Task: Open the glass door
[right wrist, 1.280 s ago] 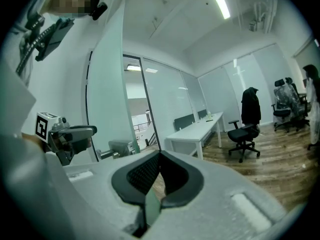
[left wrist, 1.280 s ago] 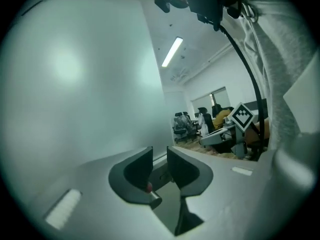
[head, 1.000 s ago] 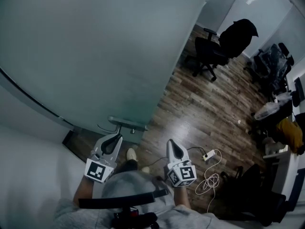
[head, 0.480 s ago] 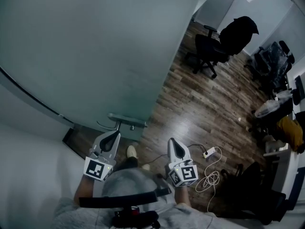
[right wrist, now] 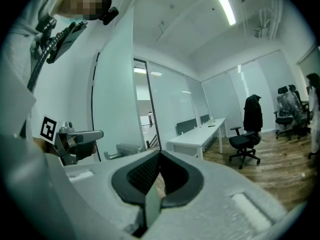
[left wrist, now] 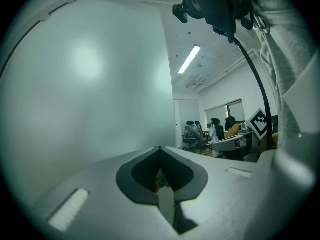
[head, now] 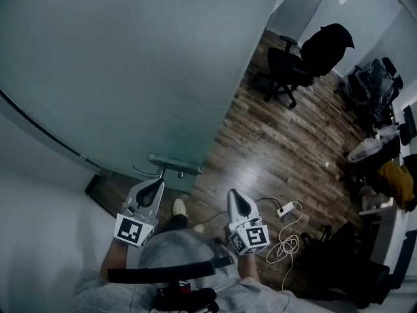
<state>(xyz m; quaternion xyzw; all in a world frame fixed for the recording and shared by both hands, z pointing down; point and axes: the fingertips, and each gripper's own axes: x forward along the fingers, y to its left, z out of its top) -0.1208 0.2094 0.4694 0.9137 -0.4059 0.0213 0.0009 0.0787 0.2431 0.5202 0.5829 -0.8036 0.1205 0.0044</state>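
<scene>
Straight ahead of left gripper point(head: 158, 185), close: glass door point(head: 130, 64). Near door's free right edge, just beyond left gripper tip: metal lever handle point(head: 173, 165); contact unclear. Left jaws pressed together, nothing between. Lower right of handle, apart from door, over wood floor point(head: 280, 142): right gripper point(head: 234, 195), jaws also closed, empty. Door a large frosted pane, pale teal, nothing visible through it, dark seam along its left. Handle grey, horizontal, sticking out from pane. Well past door edge: office chair point(head: 296, 64).
</scene>
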